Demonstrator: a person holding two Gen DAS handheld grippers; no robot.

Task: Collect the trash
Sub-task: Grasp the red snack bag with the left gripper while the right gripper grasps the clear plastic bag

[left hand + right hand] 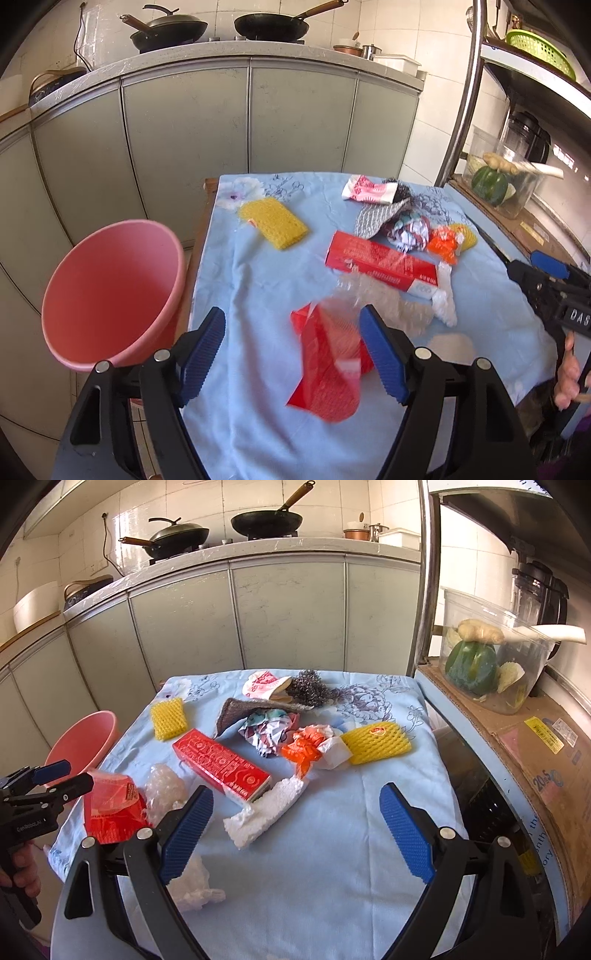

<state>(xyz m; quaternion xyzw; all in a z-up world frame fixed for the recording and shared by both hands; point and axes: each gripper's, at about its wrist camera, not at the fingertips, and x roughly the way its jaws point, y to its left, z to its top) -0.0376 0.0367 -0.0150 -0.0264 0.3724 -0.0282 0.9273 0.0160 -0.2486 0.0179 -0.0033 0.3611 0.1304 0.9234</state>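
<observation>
Ribbed blue pads of the left gripper (291,354) stand wide apart and hold nothing, hovering over the near-left part of the counter (332,849), which is draped in a pale blue floral cloth. At 9 o'clock, just off the counter's left edge, sits the pink bucket (110,295) — smooth moulded plastic, round-mouthed, tilted toward the lens; as much of its inside as shows is empty, so collection appears barely begun, if at all.

Left to right across the cloth, all trash lies uncollected:
- yellow foam net (168,718), soft lattice sleeve, at 10 o'clock;
- red plastic wrapper (325,373), glossy, crumpled film, directly under the left gripper, with a clear bubble-textured film (164,792) just beside it;
- red carton (221,771), a long rigid rectangular box, near centre;
- white foam strip (266,812), granular and torn, touching the carton's near end;
- crumpled white tissue (194,882), at 6 o'clock, partly behind the right gripper's finger;
- grey scouring cloth (240,710), steel-wool ball (310,690) and pink-and-white wrapper (264,683), at 12 o'clock;
- crumpled printed paper (267,731) and orange plastic bag (304,751), bunched;
- second yellow foam net (376,744), at 2 o'clock.

Rightmost, the right gripper (295,834) is likewise spread wide and empty, over bare cloth near the counter's front edge.

Judged from this layout, the red wrapper is the likeliest first pick — thin film that may slip or crumple between the pads.
</observation>
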